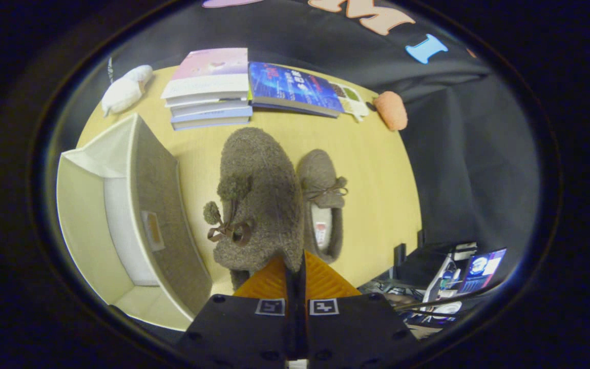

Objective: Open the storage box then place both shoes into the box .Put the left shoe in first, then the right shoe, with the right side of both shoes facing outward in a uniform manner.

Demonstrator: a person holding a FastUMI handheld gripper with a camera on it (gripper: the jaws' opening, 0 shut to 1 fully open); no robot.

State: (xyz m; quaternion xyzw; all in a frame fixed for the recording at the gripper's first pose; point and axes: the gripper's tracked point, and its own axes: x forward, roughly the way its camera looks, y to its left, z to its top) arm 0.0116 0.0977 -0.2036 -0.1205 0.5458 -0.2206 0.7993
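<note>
Box [121,215] is open already, lying left of the fingers on the table [377,169]. The gripper [295,274] is clenched on the heel edge of one shoe [259,200], which hangs lifted just ahead of the fingers; second shoe [320,205] sits on the table just right of it. Step in hand looks like carrying the first (left) shoe. Next move: swing left over the box opening, lower in with right side facing out, then let go. Books [213,87] lie beyond.

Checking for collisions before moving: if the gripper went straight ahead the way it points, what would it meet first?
The gripper is shut on a slipper, so that goes with it. Beyond, probably the books on the table; depth is unclear.
</note>
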